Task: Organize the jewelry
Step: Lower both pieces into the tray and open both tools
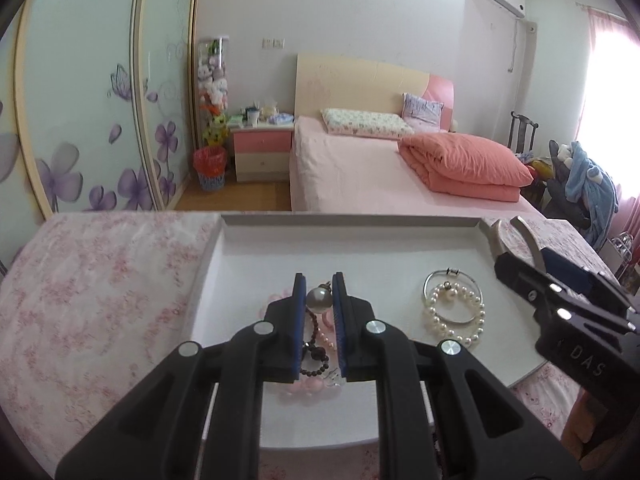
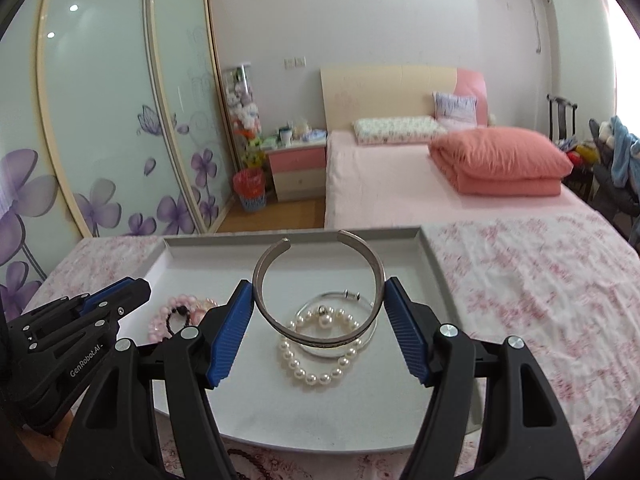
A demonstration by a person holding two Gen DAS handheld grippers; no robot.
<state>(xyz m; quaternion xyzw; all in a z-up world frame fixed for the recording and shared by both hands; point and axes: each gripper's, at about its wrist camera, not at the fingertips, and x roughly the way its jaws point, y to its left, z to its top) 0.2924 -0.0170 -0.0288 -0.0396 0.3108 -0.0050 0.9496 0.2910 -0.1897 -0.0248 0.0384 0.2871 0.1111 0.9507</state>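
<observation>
While both grippers work over the grey tray [image 2: 426, 252] that sits on the flowered cloth [image 2: 540, 280], each has a piece of jewelry between its pads. The right gripper [image 2: 320, 300] stands wide, its blue pads pressing the two outer sides of a broad silver cuff [image 2: 316, 336], which hangs above the pearl bracelet [image 2: 316, 372] and the thin silver bangle [image 2: 340, 294] lying toward the right side of the tray. The left gripper [image 1: 319, 300] is nearly closed on a large pearl bead [image 1: 319, 300], from which a dark bead string [image 1: 316, 360] trails down onto a pink bracelet [image 2: 180, 316] at the tray's left side. The cuff is springy and open at the far end, so I judge a harder squeeze could make it flex and pop out of the pads, dropping onto the pearls below. The round bead offers little purchase and may roll free. If the left gripper lifts, the trailing string could snag the pink bracelet and drag it along. More dark beads [image 2: 248, 458] lie on the cloth off the tray's near edge.
</observation>
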